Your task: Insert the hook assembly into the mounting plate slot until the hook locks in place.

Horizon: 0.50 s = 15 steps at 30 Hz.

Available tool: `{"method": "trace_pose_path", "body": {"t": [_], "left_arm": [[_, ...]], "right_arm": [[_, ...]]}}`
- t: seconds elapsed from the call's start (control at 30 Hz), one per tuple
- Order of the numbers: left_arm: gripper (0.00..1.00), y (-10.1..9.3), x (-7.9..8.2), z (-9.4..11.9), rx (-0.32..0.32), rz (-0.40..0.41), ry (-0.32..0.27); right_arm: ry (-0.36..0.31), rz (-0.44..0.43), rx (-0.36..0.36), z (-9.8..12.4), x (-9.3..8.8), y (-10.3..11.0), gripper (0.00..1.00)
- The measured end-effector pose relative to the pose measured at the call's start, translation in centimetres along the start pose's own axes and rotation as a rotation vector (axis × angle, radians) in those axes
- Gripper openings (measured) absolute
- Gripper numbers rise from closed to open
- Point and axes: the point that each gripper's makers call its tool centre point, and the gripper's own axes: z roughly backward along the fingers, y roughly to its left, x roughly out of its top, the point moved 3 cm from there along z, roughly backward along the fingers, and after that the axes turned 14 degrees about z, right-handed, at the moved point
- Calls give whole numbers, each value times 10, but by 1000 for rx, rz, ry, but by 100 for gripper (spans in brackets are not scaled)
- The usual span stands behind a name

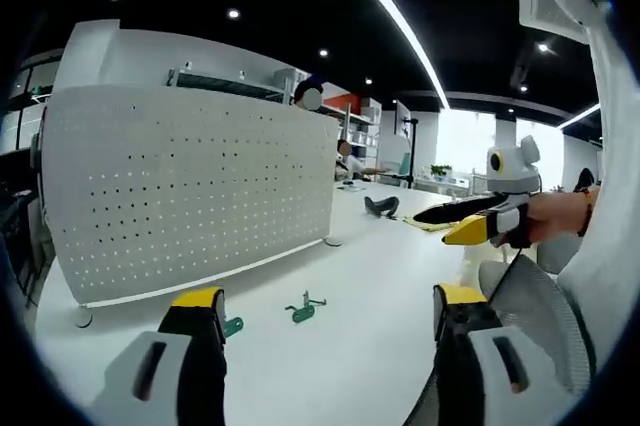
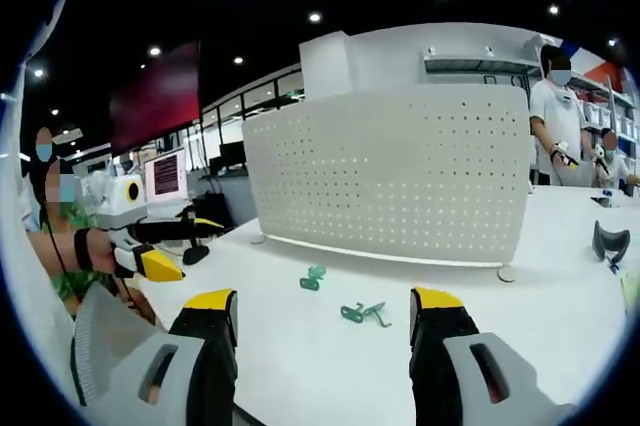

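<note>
Both hooks [image 2: 363,313] [image 2: 313,278] are left lying on the tabletop [image 2: 300,366] just before the upright pegboard [image 2: 400,176], within reach. The left claw [image 1: 320,331] and right claw [image 2: 323,331] are held released, empty, presumably ready for pickup.

white table [image 2: 300,366] | upright pegboard panel [image 2: 400,171] | two green hooks [image 2: 365,313], [image 2: 313,278] lying apart

No legible text — none anywhere
</note>
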Motion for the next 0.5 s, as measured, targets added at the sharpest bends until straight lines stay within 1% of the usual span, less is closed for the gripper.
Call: {"method": "trace_pose_path", "body": {"t": [0.13,0.2,0.33,0.37,0.5], "left_arm": [[87,-4,-6,-5,-7,16,7],[87,-7,-10,-9,-10,1,17],[86,-11,-18,-17,-16,-3,53],[86,-13,-21,-20,-20,-4,69],[85,-16,-23,-27,-37,0,83]], "right_arm": [[1,10,11,2,-1,3,71],[2,11,13,2,-1,3,71],[-2,10,13,3,-1,1,71],[-4,12,13,4,0,1,71],[-7,9,6,6,-1,-3,71]]}}
